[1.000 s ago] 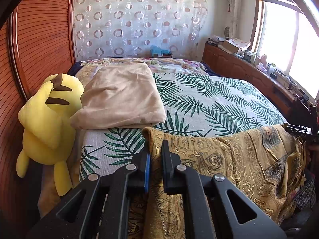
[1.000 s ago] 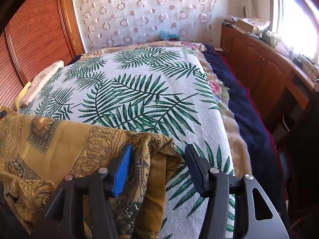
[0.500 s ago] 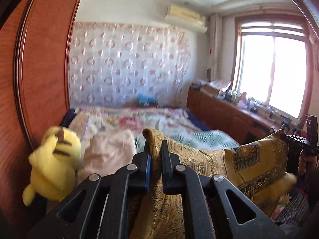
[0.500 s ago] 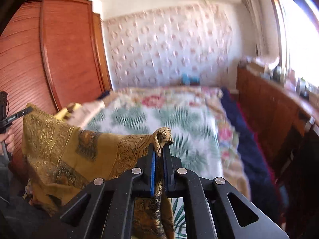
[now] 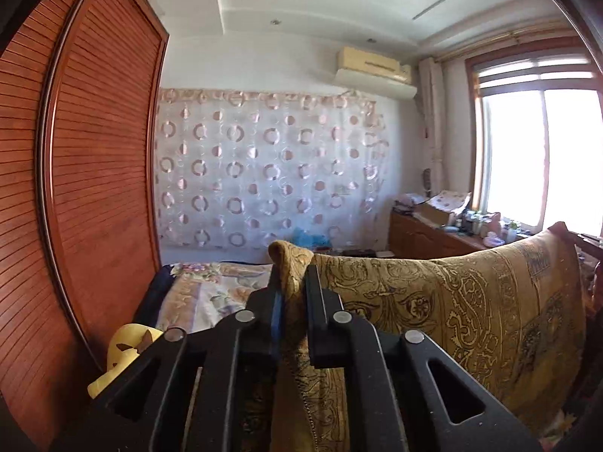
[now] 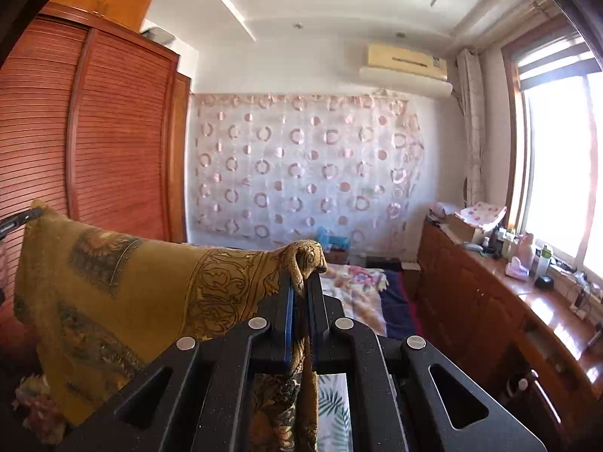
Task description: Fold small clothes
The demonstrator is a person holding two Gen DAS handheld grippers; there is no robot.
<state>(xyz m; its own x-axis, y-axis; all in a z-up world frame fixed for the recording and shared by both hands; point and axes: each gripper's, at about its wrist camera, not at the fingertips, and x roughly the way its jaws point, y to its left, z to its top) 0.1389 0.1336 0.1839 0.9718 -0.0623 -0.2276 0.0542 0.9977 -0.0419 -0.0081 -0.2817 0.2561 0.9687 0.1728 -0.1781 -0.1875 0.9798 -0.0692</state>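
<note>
I've raised both hands: the palm-print bed has dropped away and the mustard-gold paisley-printed cloth garment (image 5: 452, 301) now hangs stretched in the air between them. My left gripper (image 5: 292, 297) pinches one bunched corner, its jaws easing open slightly; my right gripper (image 6: 301, 293) is clamped tight on the other. That left corner could slip free. No writing seems legible.

Both grippers (image 5: 292, 286) (image 6: 300, 290) level — fingers pinched.

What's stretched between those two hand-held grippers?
The mustard patterned cloth hangs taut between the left hand-held gripper, whose jaws are opening, and the right hand-held gripper; both wrist views show it.
</note>
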